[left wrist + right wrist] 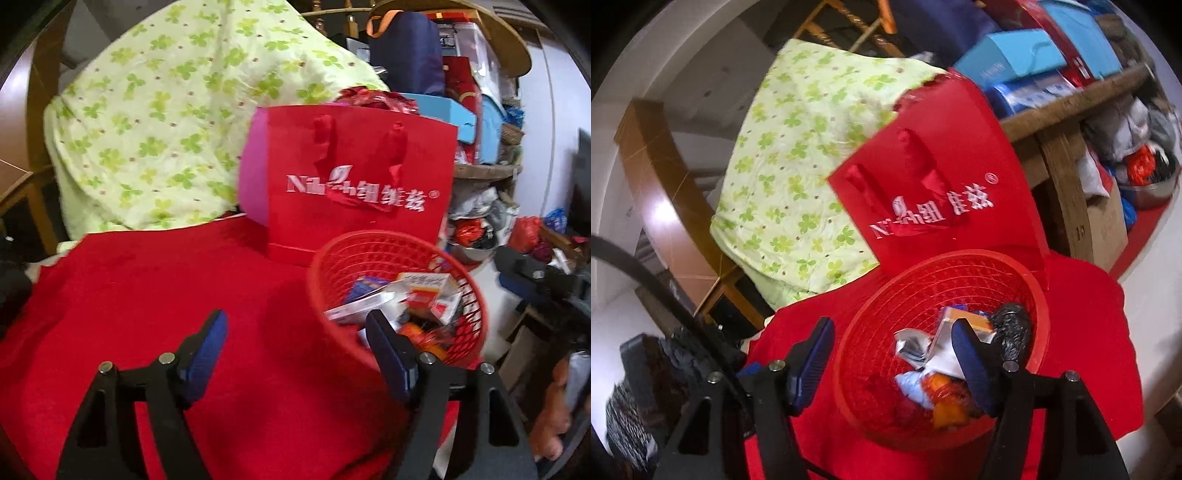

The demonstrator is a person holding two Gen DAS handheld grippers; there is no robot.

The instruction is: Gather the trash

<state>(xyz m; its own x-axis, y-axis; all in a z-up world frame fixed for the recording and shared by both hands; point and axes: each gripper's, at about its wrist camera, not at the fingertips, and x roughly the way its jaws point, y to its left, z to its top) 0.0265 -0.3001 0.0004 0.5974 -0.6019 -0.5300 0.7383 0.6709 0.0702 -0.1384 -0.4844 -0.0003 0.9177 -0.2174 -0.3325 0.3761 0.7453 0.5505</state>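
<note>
A red mesh plastic basket (469,295) stands on a red cloth (147,288) and holds several pieces of trash: small cartons (424,291), wrappers and a black bag (1012,328). The basket also shows in the right wrist view (1039,314). My left gripper (297,332) is open and empty, just left of the basket, its right finger overlapping the near rim. My right gripper (892,339) is open and empty, held above the basket's left rim.
A red paper gift bag (354,192) with white lettering stands right behind the basket. A green clover-print quilt (155,122) lies behind left. Cluttered shelves with boxes (1015,59) are at the back right. The red cloth's right edge (1123,354) drops to the floor.
</note>
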